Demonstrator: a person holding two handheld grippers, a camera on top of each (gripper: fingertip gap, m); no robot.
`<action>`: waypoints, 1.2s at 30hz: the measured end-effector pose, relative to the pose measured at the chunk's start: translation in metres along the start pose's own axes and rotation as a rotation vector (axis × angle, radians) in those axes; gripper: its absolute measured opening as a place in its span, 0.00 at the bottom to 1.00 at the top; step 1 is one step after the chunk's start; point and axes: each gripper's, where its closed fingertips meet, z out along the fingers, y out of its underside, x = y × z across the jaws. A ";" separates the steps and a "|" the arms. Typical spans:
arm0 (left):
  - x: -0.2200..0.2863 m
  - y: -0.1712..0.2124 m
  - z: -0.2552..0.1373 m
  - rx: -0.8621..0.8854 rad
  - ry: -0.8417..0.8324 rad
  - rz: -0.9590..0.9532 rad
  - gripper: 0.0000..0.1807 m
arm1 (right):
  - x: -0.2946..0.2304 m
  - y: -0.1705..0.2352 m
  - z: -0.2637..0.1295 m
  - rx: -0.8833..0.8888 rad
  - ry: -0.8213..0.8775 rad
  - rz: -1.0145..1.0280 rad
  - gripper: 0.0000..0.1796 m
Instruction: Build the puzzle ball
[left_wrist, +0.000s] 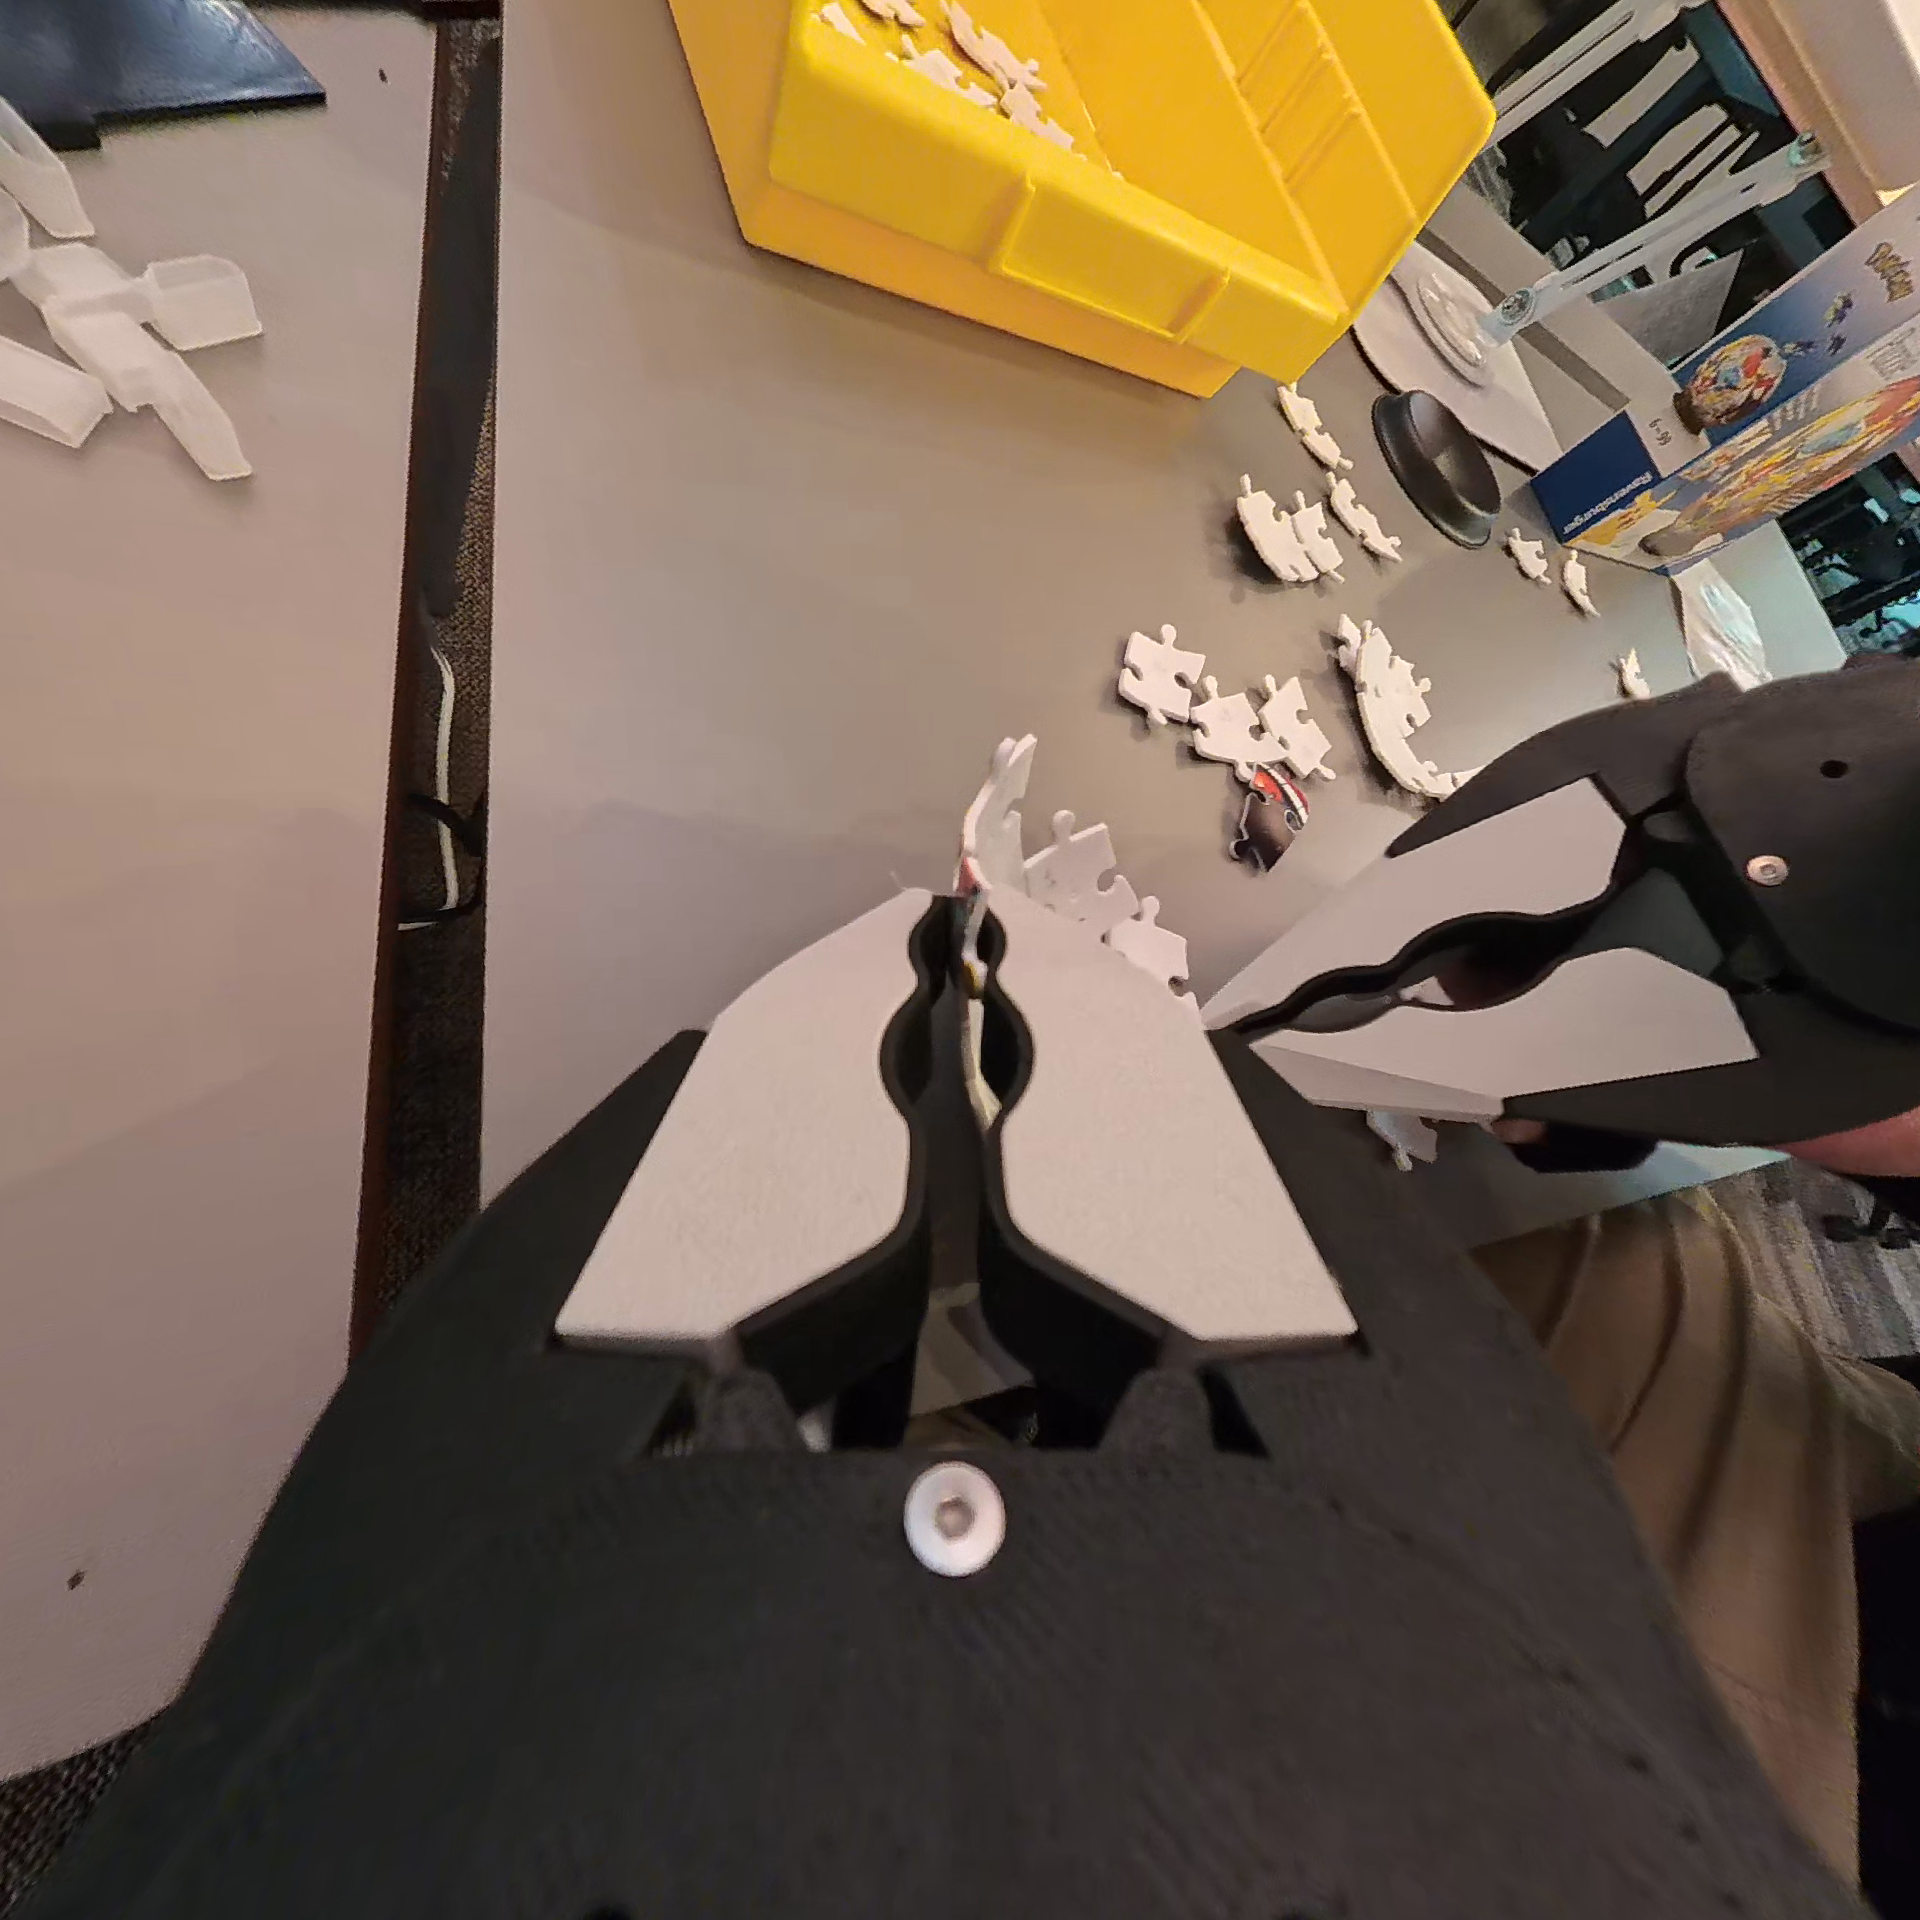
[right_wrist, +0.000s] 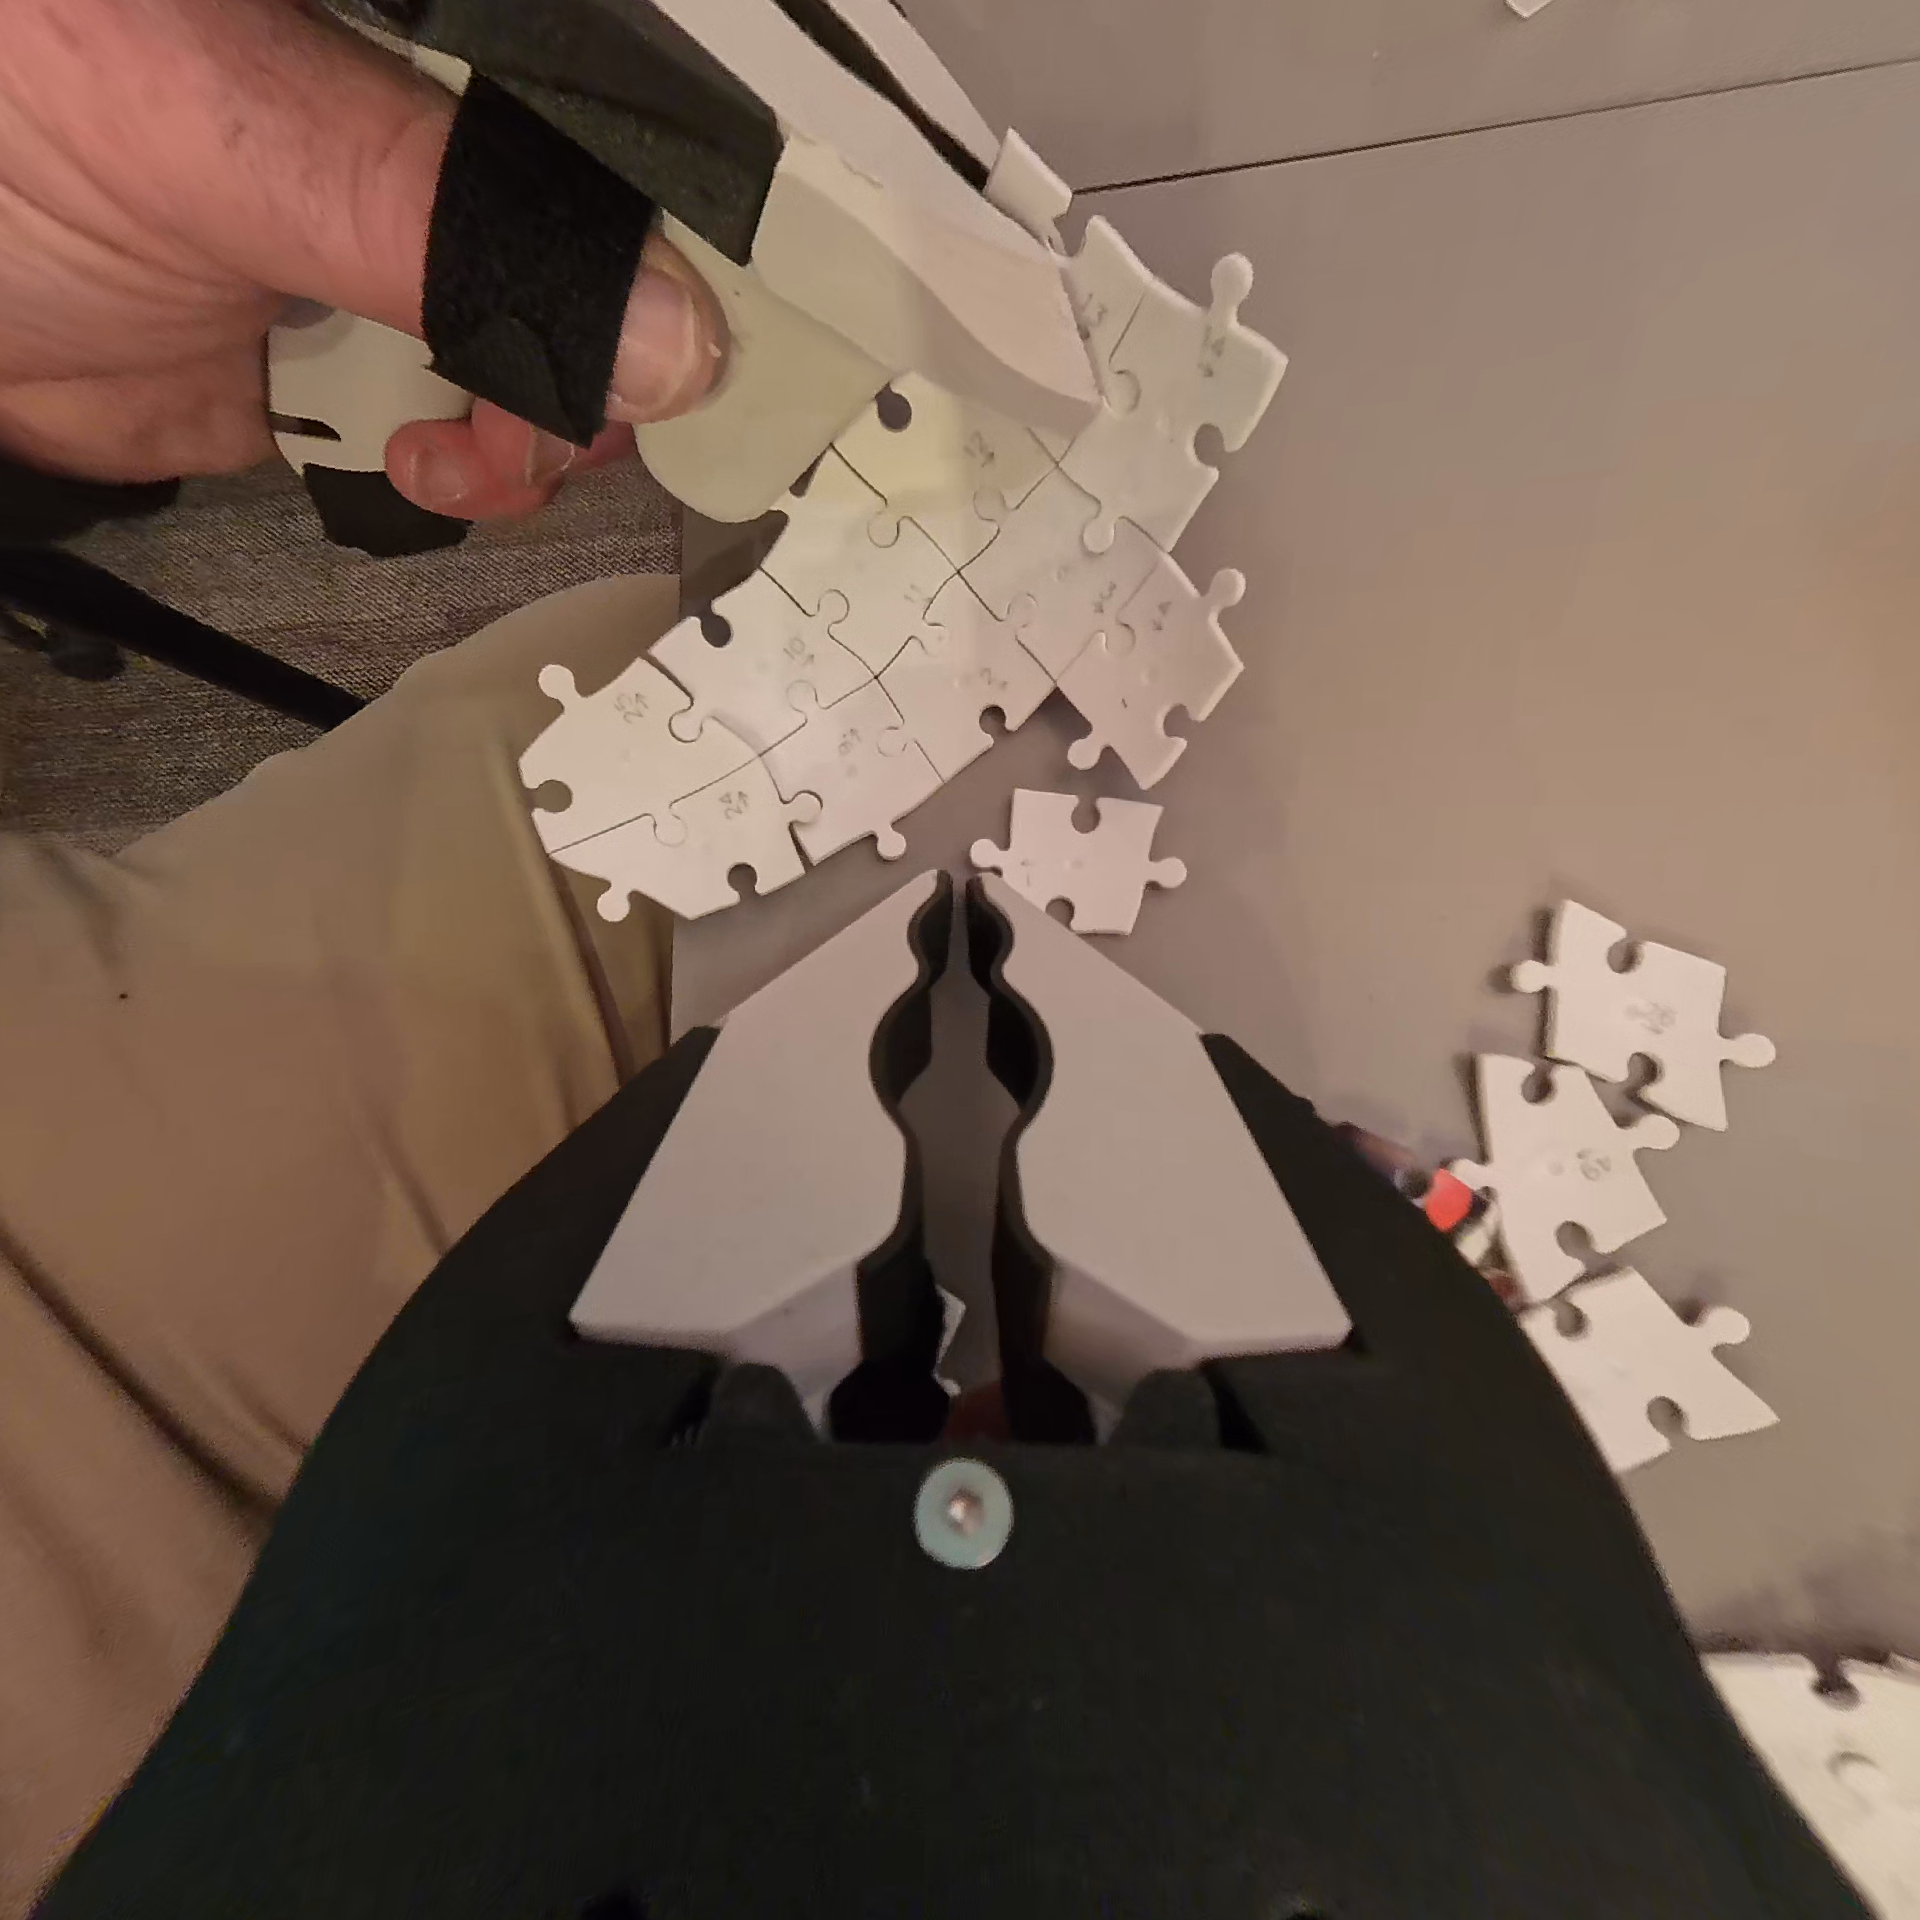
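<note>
**Left gripper clamps the curved puzzle section**

Left gripper, grey-and-black fingers closed on the curved white plastic assembly of joined puzzle pieces, upper centre. Right gripper, lower centre, nearly closed and empty, beside a loose white piece. Printed faces hidden; the grey tabletop carries scattered pieces.

White puzzle pieces, yellow bin, grey table, blue box.
</note>
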 end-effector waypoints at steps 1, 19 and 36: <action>0.000 0.000 0.000 0.001 0.001 -0.001 0.02 | 0.002 -0.001 -0.003 0.005 -0.002 -0.004 0.01; -0.006 -0.004 -0.001 0.019 -0.005 -0.018 0.02 | 0.029 -0.007 0.001 -0.062 -0.157 -0.121 0.03; -0.006 -0.004 0.001 0.023 0.008 -0.024 0.02 | 0.028 0.006 -0.014 -0.105 -0.137 -0.335 0.11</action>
